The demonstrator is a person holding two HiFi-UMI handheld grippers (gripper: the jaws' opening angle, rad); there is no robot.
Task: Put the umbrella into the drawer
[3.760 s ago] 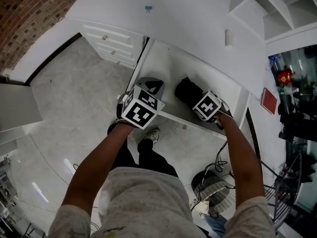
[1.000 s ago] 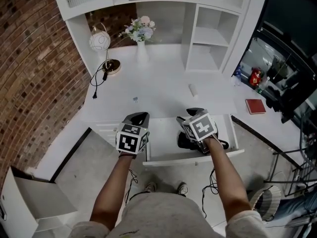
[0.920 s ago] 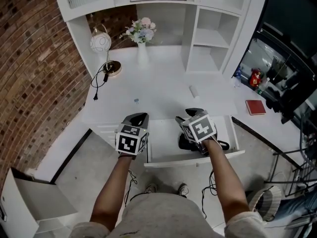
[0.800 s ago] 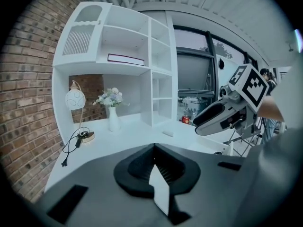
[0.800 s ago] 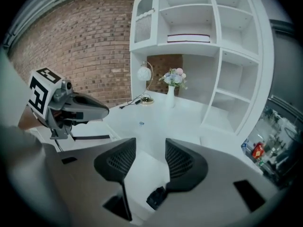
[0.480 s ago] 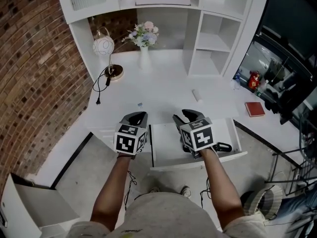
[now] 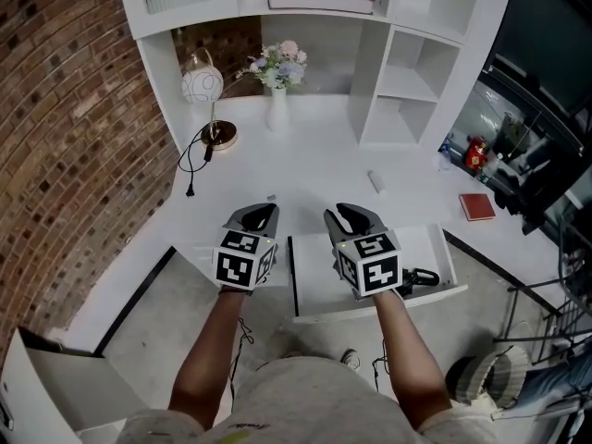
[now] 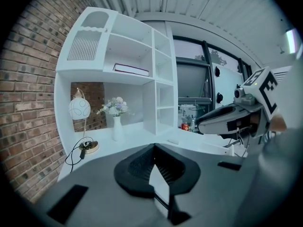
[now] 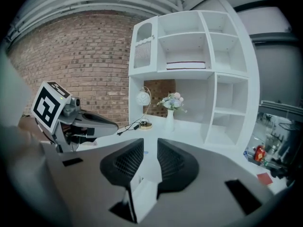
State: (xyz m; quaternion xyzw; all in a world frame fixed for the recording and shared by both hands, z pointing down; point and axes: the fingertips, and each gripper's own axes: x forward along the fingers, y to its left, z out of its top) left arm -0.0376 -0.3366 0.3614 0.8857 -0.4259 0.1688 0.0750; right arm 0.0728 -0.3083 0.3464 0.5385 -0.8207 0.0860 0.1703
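Note:
The white drawer (image 7: 314, 271) under the desk stands pulled out. The black umbrella lies inside it, mostly hidden under my right gripper; only its end with the wrist loop (image 7: 423, 276) shows at the right. My right gripper (image 7: 351, 218) hovers above the drawer, pointing at the desk. In the right gripper view its jaws (image 9: 150, 144) have a narrow gap with nothing between them; they have just been closing. My left gripper (image 7: 253, 218) hangs left of the drawer, and in the left gripper view its tips (image 8: 154, 146) meet, holding nothing.
On the white desk stand a globe lamp (image 7: 203, 86) with a trailing cable (image 7: 192, 163), a vase of flowers (image 7: 279, 109) and a small white cylinder (image 7: 376, 181). A red book (image 7: 476, 206) lies at the right. Shelves rise behind; a brick wall runs along the left.
The right gripper has lifted off the umbrella in the drawer and drawn back, its jaws narrower. The left gripper rose slightly. The umbrella stays in the drawer.

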